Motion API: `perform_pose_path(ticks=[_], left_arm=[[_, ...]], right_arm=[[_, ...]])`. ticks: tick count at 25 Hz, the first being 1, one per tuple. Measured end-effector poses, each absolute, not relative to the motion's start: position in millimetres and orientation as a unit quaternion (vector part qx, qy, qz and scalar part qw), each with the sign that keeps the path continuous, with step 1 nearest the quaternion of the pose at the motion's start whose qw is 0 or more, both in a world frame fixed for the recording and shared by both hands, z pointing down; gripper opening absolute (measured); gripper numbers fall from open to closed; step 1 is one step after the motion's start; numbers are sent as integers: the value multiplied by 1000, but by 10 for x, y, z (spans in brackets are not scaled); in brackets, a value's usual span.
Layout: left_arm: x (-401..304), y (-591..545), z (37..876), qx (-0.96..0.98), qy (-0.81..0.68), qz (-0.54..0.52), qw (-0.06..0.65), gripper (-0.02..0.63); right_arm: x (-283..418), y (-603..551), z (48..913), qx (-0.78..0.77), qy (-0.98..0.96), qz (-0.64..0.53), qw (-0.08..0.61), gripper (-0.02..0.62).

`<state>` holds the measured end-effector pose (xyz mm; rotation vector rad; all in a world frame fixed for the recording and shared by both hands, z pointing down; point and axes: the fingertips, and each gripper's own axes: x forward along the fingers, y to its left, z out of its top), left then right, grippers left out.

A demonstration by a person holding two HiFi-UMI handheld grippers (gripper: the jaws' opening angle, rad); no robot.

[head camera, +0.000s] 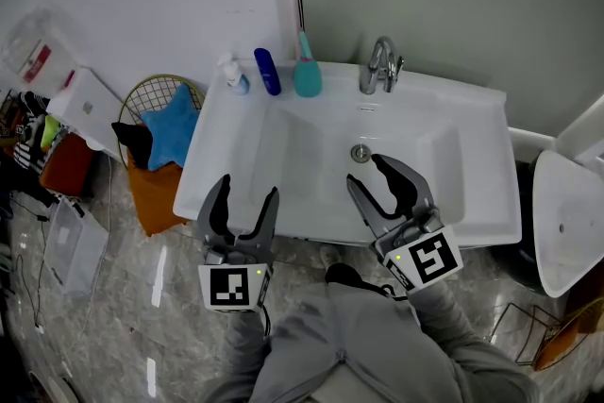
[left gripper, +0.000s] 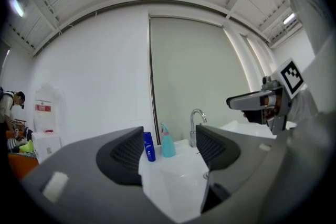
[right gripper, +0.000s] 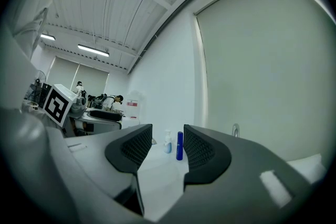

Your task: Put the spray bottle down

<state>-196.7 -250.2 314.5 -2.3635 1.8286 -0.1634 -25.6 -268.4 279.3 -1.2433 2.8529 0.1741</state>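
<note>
The teal spray bottle (head camera: 307,71) stands upright on the back ledge of the white sink (head camera: 472,203), next to a dark blue bottle (head camera: 268,71) and a small white pump bottle (head camera: 234,75). In the left gripper view the teal spray bottle (left gripper: 167,143) and blue bottle (left gripper: 149,146) show between the jaws, far off. My left gripper (head camera: 244,199) hangs open over the sink's front left edge, holding nothing. My right gripper (head camera: 368,173) is open over the basin near the drain (head camera: 360,152), also empty. The right gripper view shows the blue bottle (right gripper: 180,145) and pump bottle (right gripper: 167,142) ahead.
A chrome tap (head camera: 380,65) rises at the back of the sink. Left of the sink stands a wire basket (head camera: 156,99) with a blue star-shaped cushion (head camera: 171,127). A white toilet (head camera: 566,222) is at the right. Cluttered items lie on the marble floor at far left.
</note>
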Motion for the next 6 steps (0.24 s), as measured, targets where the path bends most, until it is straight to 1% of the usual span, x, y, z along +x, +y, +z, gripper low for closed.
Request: perform_pose_path(ticks=[6], left_arm=[[-1963, -2486, 3144, -788, 610, -48, 74, 347]], right_arm=[[-261, -2683, 2800, -398, 916, 56, 11, 184]])
